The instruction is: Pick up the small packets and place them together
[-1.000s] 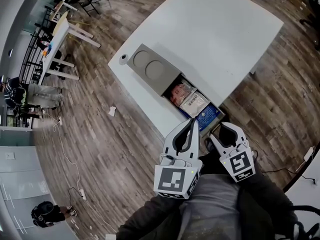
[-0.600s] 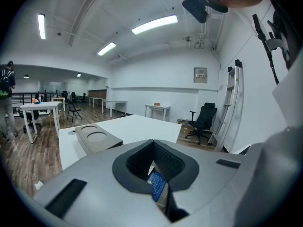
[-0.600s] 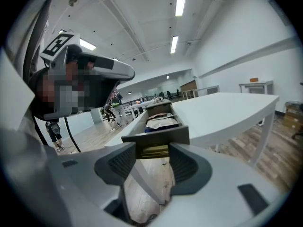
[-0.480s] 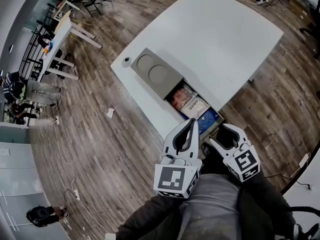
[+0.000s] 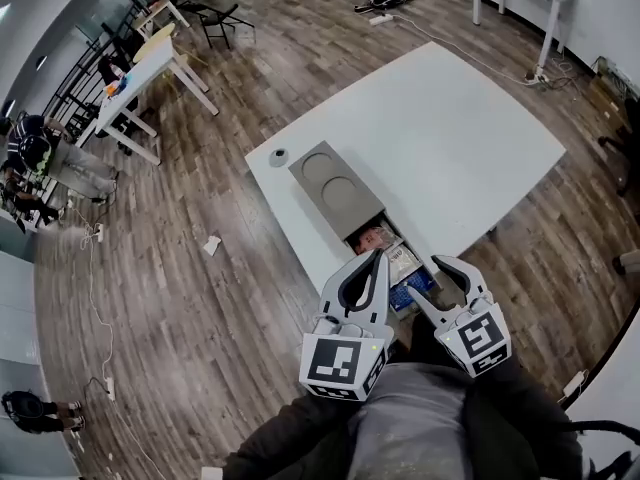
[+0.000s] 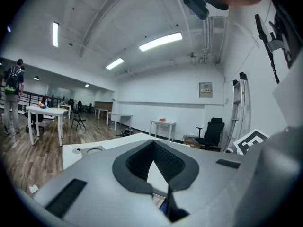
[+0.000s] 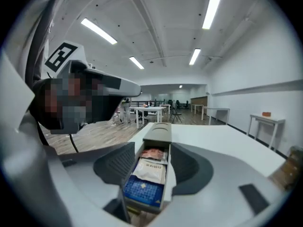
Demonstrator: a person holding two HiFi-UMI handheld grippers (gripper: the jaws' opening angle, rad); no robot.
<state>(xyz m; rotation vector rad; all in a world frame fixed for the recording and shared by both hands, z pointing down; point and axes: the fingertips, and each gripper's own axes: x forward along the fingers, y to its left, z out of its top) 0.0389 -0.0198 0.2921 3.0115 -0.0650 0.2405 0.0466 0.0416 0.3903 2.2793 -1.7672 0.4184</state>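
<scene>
A long grey tray [image 5: 335, 183] lies on the white table [image 5: 450, 138]. Its open near end holds a red packet [image 5: 372, 236], a white packet [image 5: 400, 260] and a blue packet [image 5: 413, 290] in a row. My left gripper [image 5: 376, 258] hovers at the tray's near end, shut and empty. My right gripper [image 5: 432, 280] is beside it, open, with nothing between its pads. The right gripper view looks between those jaws [image 7: 152, 162] onto the red packet [image 7: 152, 153], white packet [image 7: 150, 170] and blue packet [image 7: 143, 191]. In the left gripper view, the left gripper [image 6: 154, 143] has its tips together.
The tray's far half is a closed lid [image 7: 158, 131] with two round dents. A small round object [image 5: 278, 156] sits at the table's left corner. Wooden floor surrounds the table, with a paper scrap [image 5: 211, 245], other desks [image 5: 150, 63] and people at far left.
The head view has pulled back, so the table and tray look smaller. The right gripper's jaws have spread wider. Both grippers stay at the tray's near end.
</scene>
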